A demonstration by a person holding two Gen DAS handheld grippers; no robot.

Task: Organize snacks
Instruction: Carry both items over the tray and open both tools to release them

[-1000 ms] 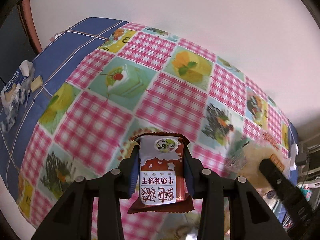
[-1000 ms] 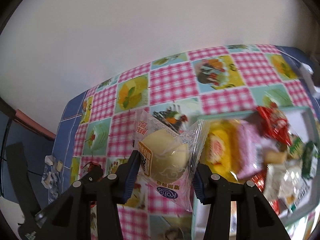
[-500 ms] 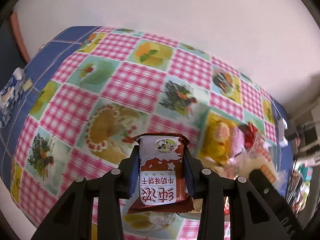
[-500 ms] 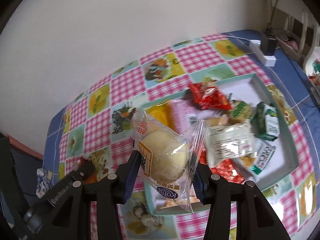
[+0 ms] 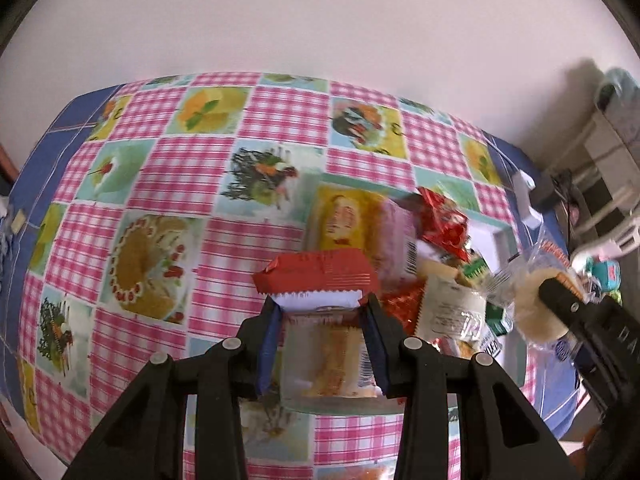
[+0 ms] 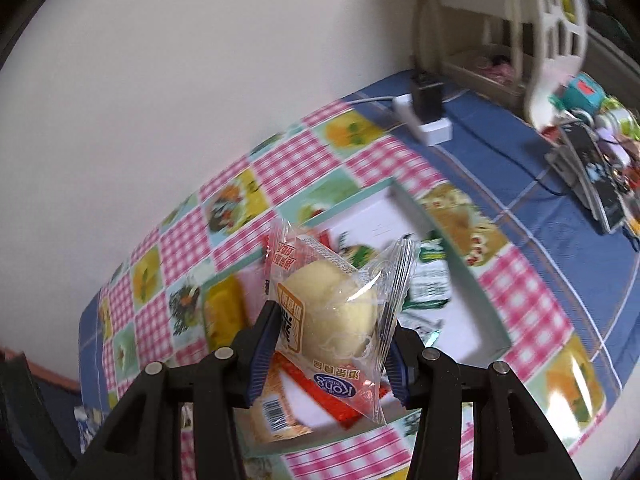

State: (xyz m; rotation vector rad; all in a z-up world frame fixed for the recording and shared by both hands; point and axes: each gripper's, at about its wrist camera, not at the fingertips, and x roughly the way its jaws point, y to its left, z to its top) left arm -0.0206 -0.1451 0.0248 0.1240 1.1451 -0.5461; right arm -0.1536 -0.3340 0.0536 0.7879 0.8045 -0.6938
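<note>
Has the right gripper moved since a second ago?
Yes. The right gripper, holding the bun packet, has swung from the tablecloth over the snack tray.

Tray (image 6: 452, 256) of snacks (image 5: 344, 220) on tablecloth (image 5: 168, 168); power strip (image 6: 424, 120) beyond, far right; wall (image 5: 320, 20) behind.

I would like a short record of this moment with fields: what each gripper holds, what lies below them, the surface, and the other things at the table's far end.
left gripper: shut on a red and white snack packet
right gripper: shut on a clear-wrapped pale bun
below them: a shallow tray with a pale green rim, holding many wrapped snacks
surface: pink checked tablecloth with food pictures, over a blue cloth
far end: a white power strip with a black plug; clutter beyond, too blurred to name
</note>
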